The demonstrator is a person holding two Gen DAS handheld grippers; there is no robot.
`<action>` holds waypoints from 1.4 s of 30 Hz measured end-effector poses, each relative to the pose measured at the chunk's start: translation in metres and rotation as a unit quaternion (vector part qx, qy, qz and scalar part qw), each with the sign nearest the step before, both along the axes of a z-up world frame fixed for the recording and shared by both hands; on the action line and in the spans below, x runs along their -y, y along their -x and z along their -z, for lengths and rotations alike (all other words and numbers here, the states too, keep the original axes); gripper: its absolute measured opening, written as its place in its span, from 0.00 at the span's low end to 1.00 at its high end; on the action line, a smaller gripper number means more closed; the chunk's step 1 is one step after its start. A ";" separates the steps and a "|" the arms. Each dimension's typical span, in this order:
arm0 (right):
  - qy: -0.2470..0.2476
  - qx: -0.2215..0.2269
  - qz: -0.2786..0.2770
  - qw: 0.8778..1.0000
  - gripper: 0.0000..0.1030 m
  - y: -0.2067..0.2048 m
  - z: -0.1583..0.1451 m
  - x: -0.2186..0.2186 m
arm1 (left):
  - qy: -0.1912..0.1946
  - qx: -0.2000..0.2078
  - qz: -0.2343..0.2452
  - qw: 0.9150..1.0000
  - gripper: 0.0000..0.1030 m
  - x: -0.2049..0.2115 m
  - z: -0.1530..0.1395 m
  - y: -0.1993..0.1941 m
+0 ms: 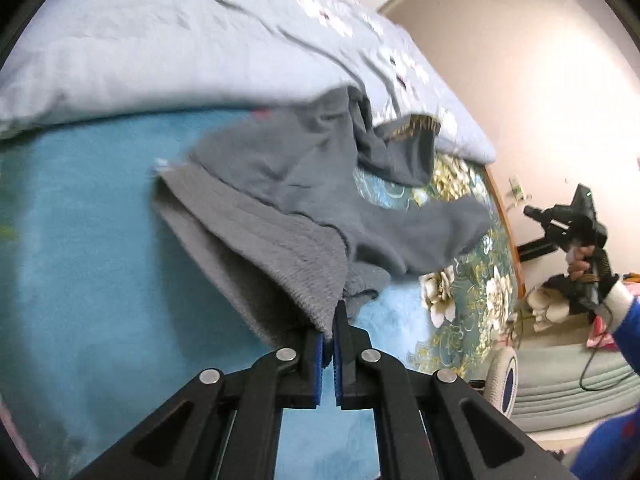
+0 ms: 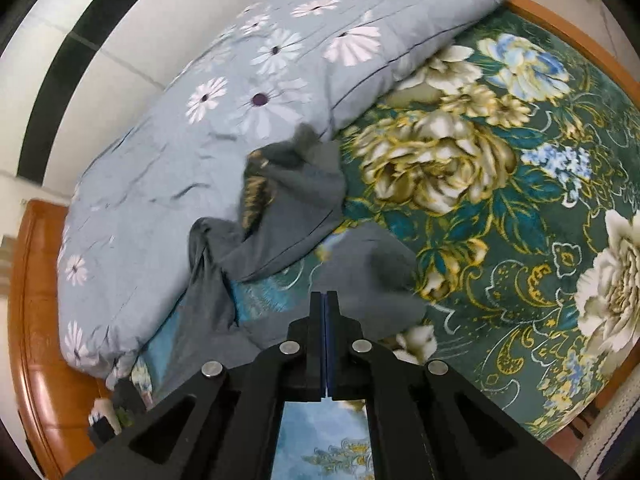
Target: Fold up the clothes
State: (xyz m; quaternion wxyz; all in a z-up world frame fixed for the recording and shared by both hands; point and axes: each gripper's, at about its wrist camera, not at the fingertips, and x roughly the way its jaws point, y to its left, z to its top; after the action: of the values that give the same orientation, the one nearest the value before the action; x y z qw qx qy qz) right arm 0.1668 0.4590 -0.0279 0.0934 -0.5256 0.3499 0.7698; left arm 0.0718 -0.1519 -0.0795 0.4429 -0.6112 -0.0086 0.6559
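Observation:
A grey knitted garment (image 1: 288,208) lies crumpled on the flowered blue-green bed cover (image 1: 80,280), its far part up against the quilt. My left gripper (image 1: 333,320) is shut on the ribbed hem (image 1: 280,256) and lifts that edge. In the right wrist view the garment (image 2: 288,208) is bunched beside the quilt, with a grey flap (image 2: 384,272) just ahead of my right gripper (image 2: 325,296). The right gripper is shut with nothing between its pads. It also shows in the left wrist view (image 1: 576,220), held up off the bed at the right.
A folded pale-blue quilt with daisies (image 2: 200,140) lies along the far side of the bed. The orange wooden bed frame (image 2: 36,280) rims the mattress. A white fan (image 1: 506,380) and a floor mattress (image 1: 580,392) sit beside the bed.

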 end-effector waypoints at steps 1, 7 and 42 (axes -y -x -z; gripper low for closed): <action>0.003 0.004 -0.005 1.000 0.00 0.000 0.005 0.005 | 0.017 0.001 -0.010 1.000 0.04 0.015 0.003 0.004; 0.027 0.059 0.000 0.998 0.00 -0.006 0.059 0.023 | 0.168 0.036 -0.058 0.983 0.04 0.059 0.084 0.017; 0.227 0.016 0.301 0.926 0.23 -0.036 0.176 -0.016 | 0.068 0.023 -0.404 0.912 1.00 0.087 -0.019 0.028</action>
State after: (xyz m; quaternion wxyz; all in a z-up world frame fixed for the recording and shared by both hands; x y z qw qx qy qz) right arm 0.2024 0.4746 -0.2040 0.2045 -0.4152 0.6551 0.5972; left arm 0.0434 -0.2390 -0.0606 0.0975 -0.5993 -0.2205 0.7633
